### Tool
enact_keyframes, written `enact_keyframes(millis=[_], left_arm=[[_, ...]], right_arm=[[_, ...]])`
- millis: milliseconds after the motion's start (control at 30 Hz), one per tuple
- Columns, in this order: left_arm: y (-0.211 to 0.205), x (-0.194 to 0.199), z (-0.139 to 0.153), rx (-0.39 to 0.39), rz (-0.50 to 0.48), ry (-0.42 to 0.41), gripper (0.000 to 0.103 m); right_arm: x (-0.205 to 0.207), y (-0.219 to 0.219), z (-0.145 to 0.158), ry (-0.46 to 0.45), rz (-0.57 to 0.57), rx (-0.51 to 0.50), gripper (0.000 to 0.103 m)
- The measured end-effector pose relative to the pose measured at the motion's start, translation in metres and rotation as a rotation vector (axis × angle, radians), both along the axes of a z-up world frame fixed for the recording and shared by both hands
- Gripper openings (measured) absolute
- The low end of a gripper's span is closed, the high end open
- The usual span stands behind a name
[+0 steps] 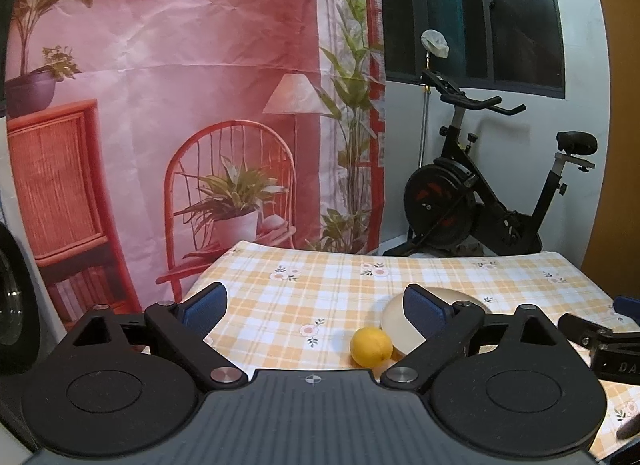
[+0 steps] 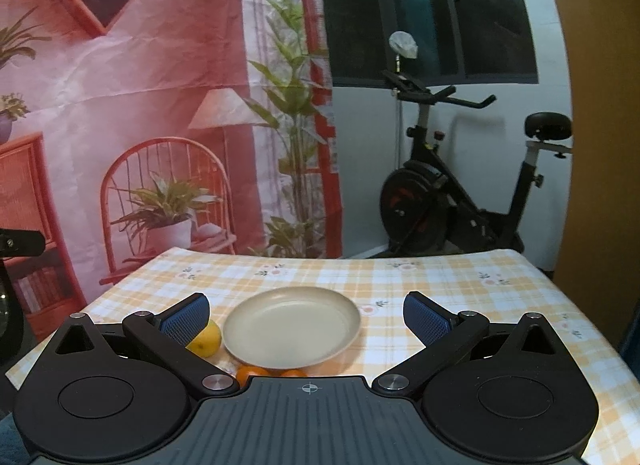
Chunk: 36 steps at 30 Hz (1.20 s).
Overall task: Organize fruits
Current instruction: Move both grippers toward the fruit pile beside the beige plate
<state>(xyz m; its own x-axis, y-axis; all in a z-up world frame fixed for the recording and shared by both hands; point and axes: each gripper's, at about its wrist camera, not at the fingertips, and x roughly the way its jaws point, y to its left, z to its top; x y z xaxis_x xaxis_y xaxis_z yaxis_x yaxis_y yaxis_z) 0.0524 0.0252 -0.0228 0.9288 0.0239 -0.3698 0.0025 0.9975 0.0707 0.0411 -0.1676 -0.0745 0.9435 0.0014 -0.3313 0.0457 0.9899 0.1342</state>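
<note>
In the left wrist view, the left tool [image 1: 316, 307] hung above the bench [image 1: 320, 277], which was covered by a yellow-and-white checked cloth with small flower prints. Its two blue-padded fingers [image 1: 202, 307] stood wide apart with nothing between them but bare cloth. A lemon [image 1: 371, 346] lay on the cloth just left of a cream plate [image 1: 394, 325], touching or almost touching the plate's rim; the right-hand finger of the left tool hid much of the plate. Part of the right tool [image 1: 600, 339] showed on the far side of the plate from the lemon, at the picture's right edge, its state not readable from here. Behind the bench hung a printed backdrop [image 1: 180, 105] of a red chair and potted plants, and to the right of it an exercise bike [image 1: 480, 201] stood under a dark window [image 1: 480, 13].

In the right wrist view, the right tool [image 2: 306, 315] faced the cream plate [image 2: 292, 329] head on, its fingers [image 2: 426, 319] spread wide to either side of the plate without touching it. The plate was empty. The lemon [image 2: 208, 339] sat against the plate's left rim, half hidden behind the left-hand finger. Two mandarins [image 2: 252, 373] lay side by side on the cloth just in front of the plate's near rim, partly cut off by the tool's body. The bench [image 2: 460, 285] stretched away behind the plate, with the backdrop [image 2: 140, 85] and the exercise bike [image 2: 460, 205] beyond it.
</note>
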Motion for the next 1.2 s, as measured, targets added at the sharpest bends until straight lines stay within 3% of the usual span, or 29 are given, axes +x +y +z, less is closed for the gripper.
enact_keyframes(millis=[200, 400, 600, 767, 1200], left_arm=[[-0.003, 0.015, -0.012, -0.022, 0.002, -0.028, 0.095], [-0.001, 0.023, -0.036, -0.089, -0.02, 0.018, 0.094], [-0.006, 0.026, -0.061, -0.029, -0.003, 0.084, 0.092], [-0.005, 0.023, -0.075, -0.015, -0.031, 0.119, 0.091], [0.002, 0.026, -0.091, -0.063, -0.01, 0.17, 0.091]], right_arm=[[0.031, 0.001, -0.013, 0.062, 0.037, 0.021, 0.103], [0.039, 0.015, -0.037, 0.081, 0.013, -0.039, 0.103], [0.031, 0.028, -0.066, 0.139, 0.042, -0.087, 0.103], [0.027, 0.029, -0.069, 0.143, 0.068, -0.081, 0.102], [0.027, 0.034, -0.081, 0.235, 0.214, -0.032, 0.1]])
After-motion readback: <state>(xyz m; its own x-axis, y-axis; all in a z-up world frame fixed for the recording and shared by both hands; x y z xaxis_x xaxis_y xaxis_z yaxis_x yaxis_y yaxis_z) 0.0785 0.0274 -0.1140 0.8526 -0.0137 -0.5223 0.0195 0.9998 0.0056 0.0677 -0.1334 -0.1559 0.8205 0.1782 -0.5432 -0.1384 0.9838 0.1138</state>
